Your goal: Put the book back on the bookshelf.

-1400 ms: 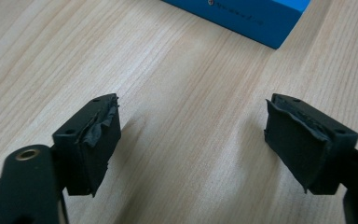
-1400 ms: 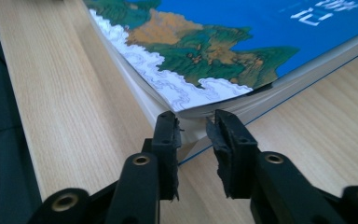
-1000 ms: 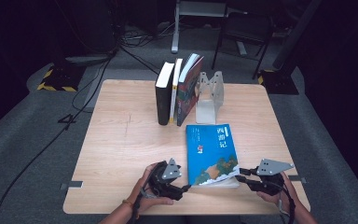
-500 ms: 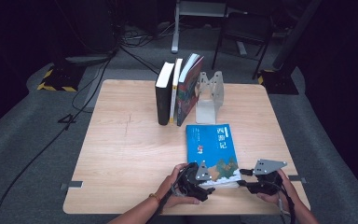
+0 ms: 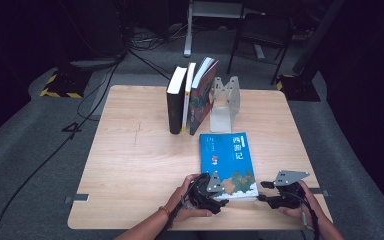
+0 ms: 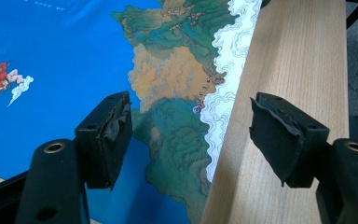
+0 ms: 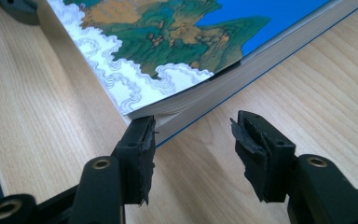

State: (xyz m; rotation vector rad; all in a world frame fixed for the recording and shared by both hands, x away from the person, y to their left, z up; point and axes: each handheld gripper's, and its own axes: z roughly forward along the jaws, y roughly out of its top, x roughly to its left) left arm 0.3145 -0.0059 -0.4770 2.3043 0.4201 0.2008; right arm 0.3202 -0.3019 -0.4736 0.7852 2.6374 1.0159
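High view puts the blue book [image 5: 228, 162] flat on the table [image 5: 130, 165], in the lower right of the frame, its near edge between the two grippers. Against the frames of a second ago, the left gripper [image 5: 215, 197] has slid rightward along the table's near side and now sits over the book's lower left corner, where earlier it stood clear of the cover. The right gripper [image 5: 261, 191] has hardly moved — it stays just off the lower right corner.

Left gripper view shows its jaws spread wide, one pad [image 6: 114, 128] hanging over the painted cover [image 6: 168, 116], the other over bare wood, with the book's edge running up between them. Nothing is pinched.

Right gripper view shows jaws that have just been opening, now about half spread. One pad [image 7: 142, 140] sits right at the book's corner [image 7: 177, 109], where the cover curls a little above the page block; the other is apart from it over the table. No grip here either, as far as I can tell.

Farther back, upper middle of the high view, three books [image 5: 190, 97] stand upright beside a metal bookend [image 5: 225, 102].

So the change reads as a handover of sorts — the right lets go while the left arrives, and the likely next step is taking the near edge to lift the book toward the row.
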